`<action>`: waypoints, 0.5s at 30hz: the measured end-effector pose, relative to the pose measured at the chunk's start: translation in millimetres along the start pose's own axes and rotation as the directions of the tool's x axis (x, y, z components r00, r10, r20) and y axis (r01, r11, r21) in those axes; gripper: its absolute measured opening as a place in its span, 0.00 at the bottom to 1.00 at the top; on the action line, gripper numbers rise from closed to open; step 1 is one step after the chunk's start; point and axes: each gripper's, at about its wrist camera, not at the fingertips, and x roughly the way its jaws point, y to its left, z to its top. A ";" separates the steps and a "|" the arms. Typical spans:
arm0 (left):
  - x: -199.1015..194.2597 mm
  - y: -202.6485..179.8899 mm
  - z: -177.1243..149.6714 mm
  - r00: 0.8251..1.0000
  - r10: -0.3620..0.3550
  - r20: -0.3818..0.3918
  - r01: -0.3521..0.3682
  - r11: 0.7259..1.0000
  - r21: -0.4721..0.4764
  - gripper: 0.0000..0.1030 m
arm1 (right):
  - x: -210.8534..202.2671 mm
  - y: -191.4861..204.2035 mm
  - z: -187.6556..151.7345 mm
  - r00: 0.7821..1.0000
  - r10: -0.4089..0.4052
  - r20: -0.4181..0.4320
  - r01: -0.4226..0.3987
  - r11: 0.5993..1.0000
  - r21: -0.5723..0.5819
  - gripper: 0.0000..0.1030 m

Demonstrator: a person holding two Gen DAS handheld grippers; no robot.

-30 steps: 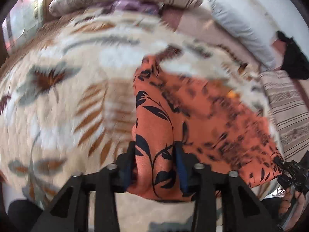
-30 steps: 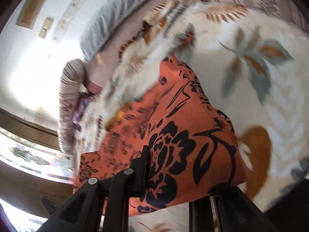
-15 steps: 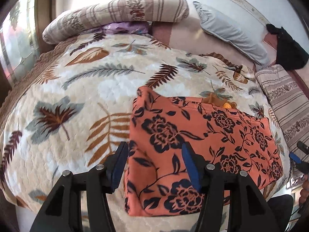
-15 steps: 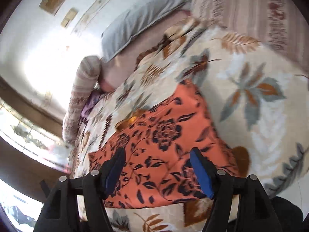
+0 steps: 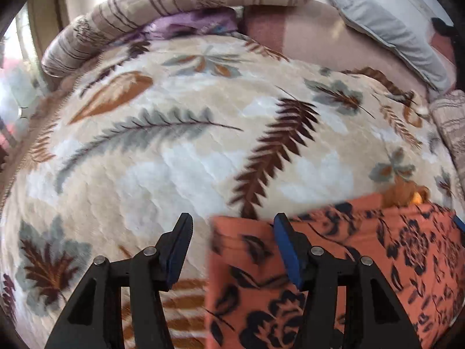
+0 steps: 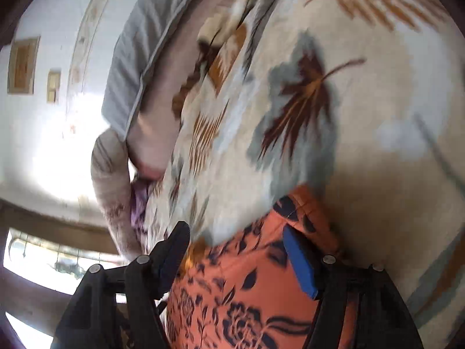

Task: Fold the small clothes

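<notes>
An orange garment with a black flower print (image 5: 363, 256) lies folded flat on the leaf-patterned bedspread (image 5: 180, 157). In the left wrist view it fills the lower right. My left gripper (image 5: 232, 247) is open and empty, its fingers straddling the garment's far left corner. In the right wrist view the garment (image 6: 250, 290) lies at the bottom, and my right gripper (image 6: 241, 253) is open and empty above its far right corner. Both views are blurred by motion.
A striped bolster (image 5: 162, 5), a purple cloth (image 5: 191, 26) and a grey pillow (image 5: 386, 29) lie along the bed's head. A small orange-brown item (image 5: 407, 195) sits at the garment's far edge. A window (image 6: 58, 261) is at the left.
Both grippers let go of the garment, which now lies flat. Since half a second ago both have moved forward over its far edge.
</notes>
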 end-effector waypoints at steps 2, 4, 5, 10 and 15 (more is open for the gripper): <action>6.2 19.3 3.4 0.999 -0.018 -0.043 0.014 0.995 -0.098 0.57 | -10.9 -4.8 3.8 1.000 -0.001 0.023 0.001 1.000 -0.002 0.69; -2.2 33.1 -0.7 0.997 -0.069 -0.046 0.061 0.985 -0.159 0.57 | -25.5 1.3 -4.7 0.999 -0.038 0.031 0.039 0.999 -0.031 0.69; -13.3 35.7 -4.8 0.997 -0.070 -0.025 0.065 0.985 -0.160 0.57 | -34.3 9.9 -11.3 0.996 -0.066 0.052 0.070 0.995 -0.077 0.70; -85.3 28.5 -37.0 0.989 -0.131 0.067 0.137 0.986 -0.096 0.64 | -83.8 56.5 -76.9 0.999 -0.030 0.042 0.040 0.963 -0.268 0.72; -123.0 15.0 -95.0 0.981 -0.187 0.054 0.191 0.978 -0.089 0.75 | -85.6 63.6 -167.4 0.974 0.109 -0.197 -0.163 0.944 -0.288 0.79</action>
